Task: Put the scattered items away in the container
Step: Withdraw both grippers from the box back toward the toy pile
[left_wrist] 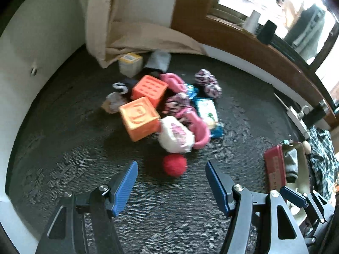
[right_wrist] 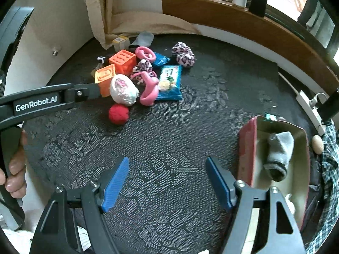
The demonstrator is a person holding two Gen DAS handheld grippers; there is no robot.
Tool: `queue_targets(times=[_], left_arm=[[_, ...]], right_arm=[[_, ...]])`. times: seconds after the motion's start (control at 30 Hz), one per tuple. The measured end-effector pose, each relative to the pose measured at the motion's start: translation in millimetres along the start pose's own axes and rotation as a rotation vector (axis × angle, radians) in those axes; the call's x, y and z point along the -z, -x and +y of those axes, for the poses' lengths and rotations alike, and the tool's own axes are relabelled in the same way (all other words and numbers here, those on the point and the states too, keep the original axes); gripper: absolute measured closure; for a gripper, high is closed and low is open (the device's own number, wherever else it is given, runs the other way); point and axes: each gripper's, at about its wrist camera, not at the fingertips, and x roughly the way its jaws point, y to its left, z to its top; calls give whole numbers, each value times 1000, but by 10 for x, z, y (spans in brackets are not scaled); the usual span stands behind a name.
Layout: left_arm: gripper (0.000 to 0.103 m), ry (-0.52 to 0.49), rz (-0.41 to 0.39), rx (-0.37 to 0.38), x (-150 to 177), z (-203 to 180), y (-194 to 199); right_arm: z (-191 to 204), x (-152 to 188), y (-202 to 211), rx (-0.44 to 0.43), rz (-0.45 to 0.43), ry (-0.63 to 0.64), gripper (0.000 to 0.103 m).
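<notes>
A pile of items lies on the dark patterned carpet: two orange blocks (left_wrist: 139, 118), a white wrapped bundle (left_wrist: 175, 134), a pink ring toy (left_wrist: 199, 131), a blue snack packet (left_wrist: 207, 112) and leopard-print balls (left_wrist: 208, 82). A red ball (left_wrist: 174, 165) sits nearest, just ahead of my open left gripper (left_wrist: 171, 164), not touched. The red container (right_wrist: 245, 148) with a cream inside stands at the right and holds a grey sock (right_wrist: 279, 154). My right gripper (right_wrist: 167, 159) hangs open over bare carpet, left of the container. The red ball (right_wrist: 118, 114) lies far ahead-left of it.
A beige curtain (left_wrist: 118, 31) hangs behind the pile, with a white box (left_wrist: 129, 63) and another grey sock (left_wrist: 159, 60) below it. A wooden sill (right_wrist: 243, 14) curves along the back. A power strip (right_wrist: 309, 110) and plaid cloth (right_wrist: 330, 169) lie right. A hand (right_wrist: 14, 169) holds the left gripper's handle.
</notes>
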Motion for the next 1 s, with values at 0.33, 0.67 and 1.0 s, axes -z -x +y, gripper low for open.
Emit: queue_targets(times=[0.33,0.67,1.0], left_arm=[[35,72,-3,-33,-71,546,4],[35,99,16,-44,-159,967,-87],[35,57,74,4,-304,1082,-392]], right_arm=[[278,-211,-209,-58,14,-24,25],[517,-404,-475,-113,42,-61,25],[619,-473,-712,-98,85,-98,25]])
